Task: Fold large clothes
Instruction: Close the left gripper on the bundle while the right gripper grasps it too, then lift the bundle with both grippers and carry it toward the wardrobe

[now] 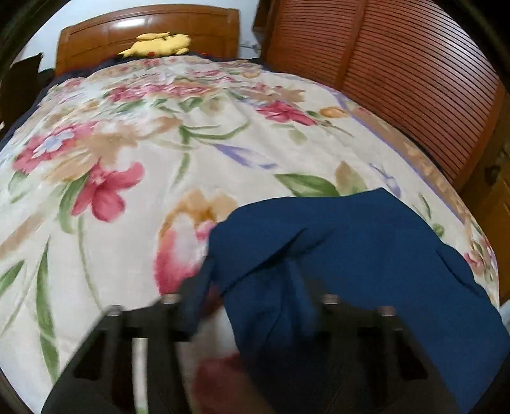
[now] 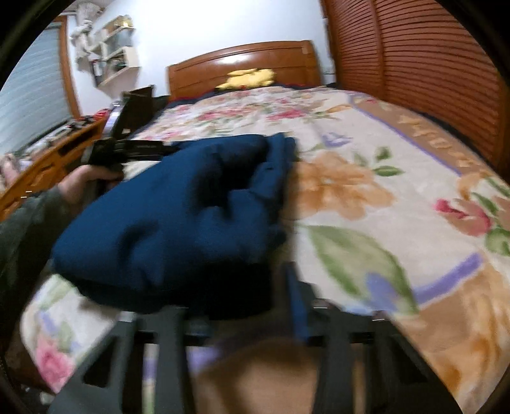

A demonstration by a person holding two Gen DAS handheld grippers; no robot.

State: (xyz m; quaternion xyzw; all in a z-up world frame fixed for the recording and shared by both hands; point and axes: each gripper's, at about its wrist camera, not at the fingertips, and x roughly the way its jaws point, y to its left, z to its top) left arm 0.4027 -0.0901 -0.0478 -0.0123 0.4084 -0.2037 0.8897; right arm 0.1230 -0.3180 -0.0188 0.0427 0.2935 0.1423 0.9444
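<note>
Blue garment (image 2: 178, 216) lies bunched and partly folded on the bed, on the floral blanket (image 1: 134, 153), at the end far from the headboard (image 1: 146, 28). Thick layered fold, creases on top, one edge hanging toward the foot of the bed.

Left gripper (image 1: 251, 286): jaws narrow, cloth runs between the fingers at the garment's corner farthest from the louvred doors. Frame is blurred, so I cannot tell whether the pads actually press the cloth. In the right wrist view the same gripper (image 2: 172, 147) comes in level at the garment's far corner, toward the headboard, held by a hand (image 2: 84, 184) with a dark sleeve (image 2: 28, 223).

Right gripper (image 2: 242, 302): jaws narrow, a strip of blue fabric stands up between the fingers at the garment's near edge. Looks like a pinch, but blur hides the pad contact, so I cannot tell if it's clamped.

Outward from the garment: blanket covers the whole bed. Yellow plush (image 1: 159, 44) sits against the headboard. Louvred wooden doors (image 1: 398, 79) run along the bed side nearer the right gripper. Wooden dresser (image 2: 47, 165) with clutter on the opposite side, wall shelves (image 2: 111, 51) above it.
</note>
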